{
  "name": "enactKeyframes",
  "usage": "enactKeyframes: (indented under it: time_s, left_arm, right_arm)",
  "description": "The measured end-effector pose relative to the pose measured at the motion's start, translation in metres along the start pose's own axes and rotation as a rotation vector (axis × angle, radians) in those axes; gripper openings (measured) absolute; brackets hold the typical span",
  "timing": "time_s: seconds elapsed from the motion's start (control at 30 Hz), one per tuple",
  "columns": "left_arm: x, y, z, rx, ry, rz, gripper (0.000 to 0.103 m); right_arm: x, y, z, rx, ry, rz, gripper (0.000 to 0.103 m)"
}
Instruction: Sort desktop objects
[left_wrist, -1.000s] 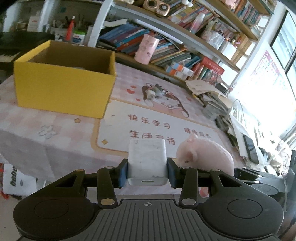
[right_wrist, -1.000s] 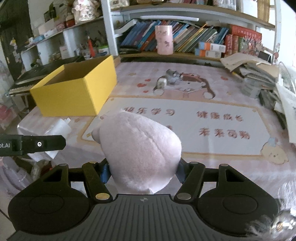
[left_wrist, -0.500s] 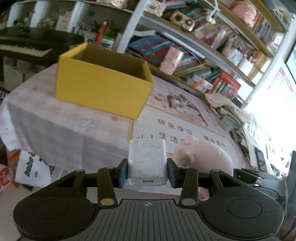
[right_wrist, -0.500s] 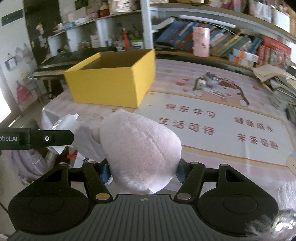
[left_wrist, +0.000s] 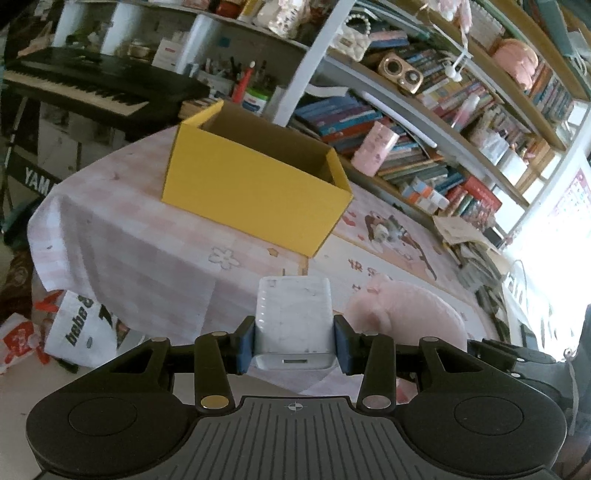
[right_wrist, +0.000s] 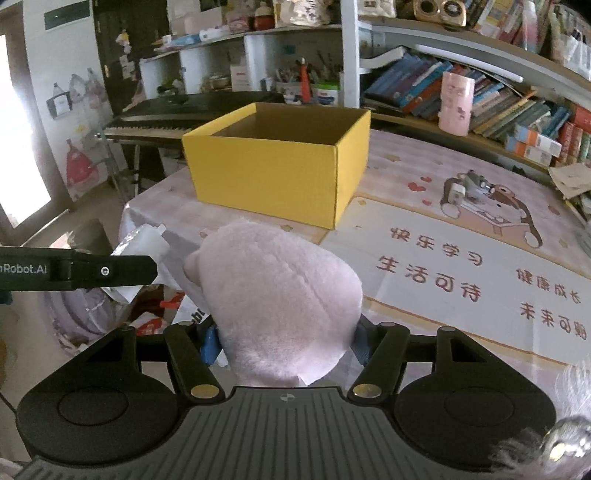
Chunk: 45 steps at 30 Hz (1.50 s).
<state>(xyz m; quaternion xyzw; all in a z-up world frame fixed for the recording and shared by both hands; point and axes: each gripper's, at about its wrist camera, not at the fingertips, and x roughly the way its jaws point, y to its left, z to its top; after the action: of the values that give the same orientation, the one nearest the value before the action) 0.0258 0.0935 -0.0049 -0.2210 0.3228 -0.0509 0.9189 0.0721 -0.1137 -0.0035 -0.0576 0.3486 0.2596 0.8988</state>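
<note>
While left tool (left_wrist: 294, 338) clamps white charger (left_wrist: 293, 317), right tool (right_wrist: 286, 343) grips pink plush (right_wrist: 280, 299), "nRobot.AI" on arm (partly cut), yellow box (right_wrist: 273, 181).

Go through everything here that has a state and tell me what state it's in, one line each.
Left gripper: shut on the white charger, held off the table.
White charger: clamped between the jaws, port facing the camera.
Right gripper: shut on the pink plush toy.
Pink plush toy: gripped, lifted.
Yellow box: open-topped, upright on the table.
</note>
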Motion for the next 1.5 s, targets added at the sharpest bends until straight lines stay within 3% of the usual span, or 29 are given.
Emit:
enactKeyframes:
  time_s: [0.67, 1.23, 1.5]
  left_arm:
    - [-0.001, 0.015, 0.029, -0.012, -0.070, 0.035, 0.042]
    - [0.058, 0.011, 0.120, 0.006, -0.176, 0.053, 0.042]
    - [0.105, 0.007, 0.155, -0.018, -0.185, 0.086, 0.042]
  right_arm:
    - [0.024, 0.012, 0.036, -0.031, -0.026, 0.056, 0.062]
    - [0.081, -0.027, 0.142, -0.054, -0.163, 0.102, 0.063]
    - [0.135, -0.051, 0.183, -0.122, -0.129, 0.138, 0.063]
